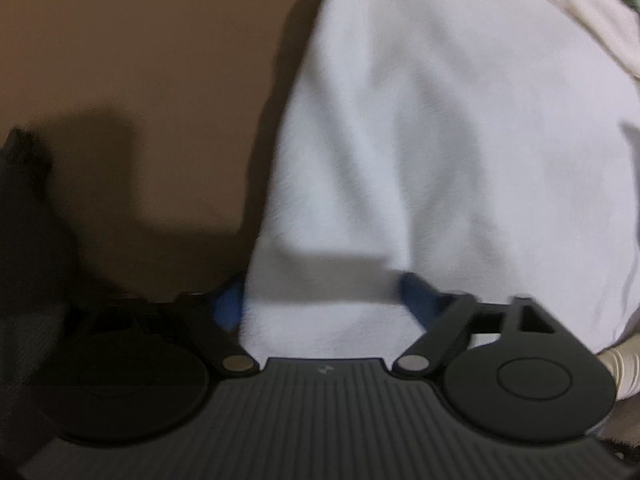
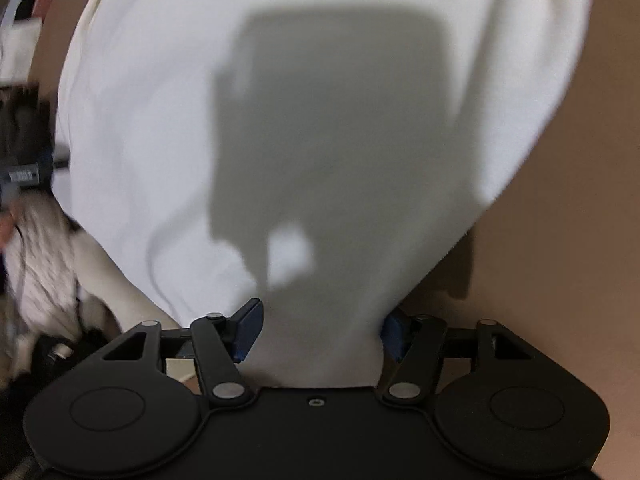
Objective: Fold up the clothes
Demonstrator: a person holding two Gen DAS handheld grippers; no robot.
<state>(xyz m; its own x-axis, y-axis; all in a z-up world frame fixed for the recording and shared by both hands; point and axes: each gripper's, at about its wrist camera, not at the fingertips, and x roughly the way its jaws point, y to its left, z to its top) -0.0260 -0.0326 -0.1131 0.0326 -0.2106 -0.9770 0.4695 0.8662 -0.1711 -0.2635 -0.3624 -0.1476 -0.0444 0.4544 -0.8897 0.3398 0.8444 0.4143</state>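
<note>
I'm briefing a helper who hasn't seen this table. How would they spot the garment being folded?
Find the brown table. The white garment lies spread across it, between the blue pads of both the left gripper and the right gripper. It is plain bluish white, unlike the cream cloth at its far edge.

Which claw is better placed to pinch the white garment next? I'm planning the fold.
Right, probably. The right claw has the white garment bunched between both blue pads. The left claw straddles its edge beside bare brown table.
</note>
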